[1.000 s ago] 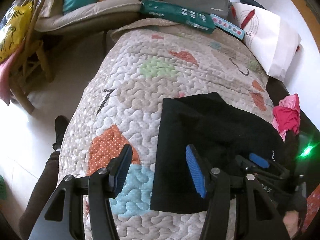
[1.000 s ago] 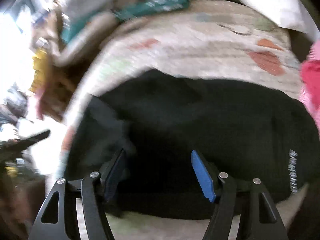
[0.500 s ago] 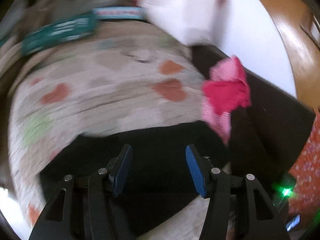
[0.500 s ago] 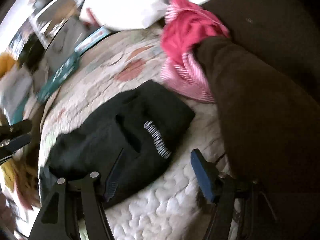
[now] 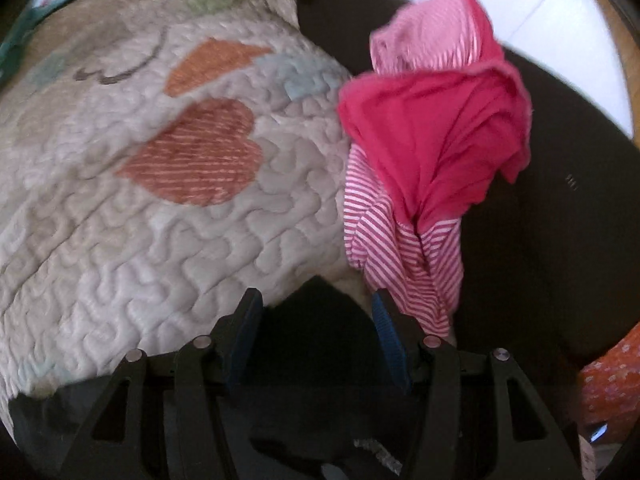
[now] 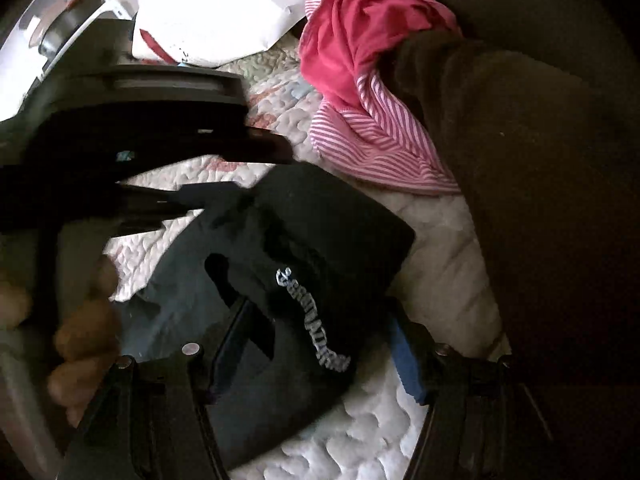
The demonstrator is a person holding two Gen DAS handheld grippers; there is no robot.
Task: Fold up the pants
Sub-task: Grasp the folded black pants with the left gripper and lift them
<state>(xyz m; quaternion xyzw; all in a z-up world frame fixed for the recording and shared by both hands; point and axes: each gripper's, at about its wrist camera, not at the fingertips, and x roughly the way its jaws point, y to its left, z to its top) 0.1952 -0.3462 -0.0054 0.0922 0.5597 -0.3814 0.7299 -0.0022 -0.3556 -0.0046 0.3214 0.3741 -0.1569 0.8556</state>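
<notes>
Black pants (image 6: 320, 232), folded into a flat packet with white lettering (image 6: 308, 320), lie on a quilted cover (image 5: 140, 240). My right gripper (image 6: 318, 306) hovers open over the lettered corner, its pads astride the cloth without pressing it. In the left wrist view my left gripper (image 5: 314, 296) is open too, and only a dark edge of the pants (image 5: 320, 360) shows between and below its fingers. The left tool's black body (image 6: 132, 120) reaches in over the far side of the pants, with a hand (image 6: 80, 328) on it.
A crumpled red and pink-striped garment (image 5: 432, 152) lies right of the pants, against a dark brown sofa arm (image 6: 540, 200). White paper bags (image 6: 208, 12) sit at the quilt's far end. An orange patterned cloth (image 5: 612, 380) shows at the lower right.
Both views swung right and rolled. The left gripper crossed from the pants' left side to their right end by the pink garment. The right gripper shifted over the lettered corner. Both stayed open.
</notes>
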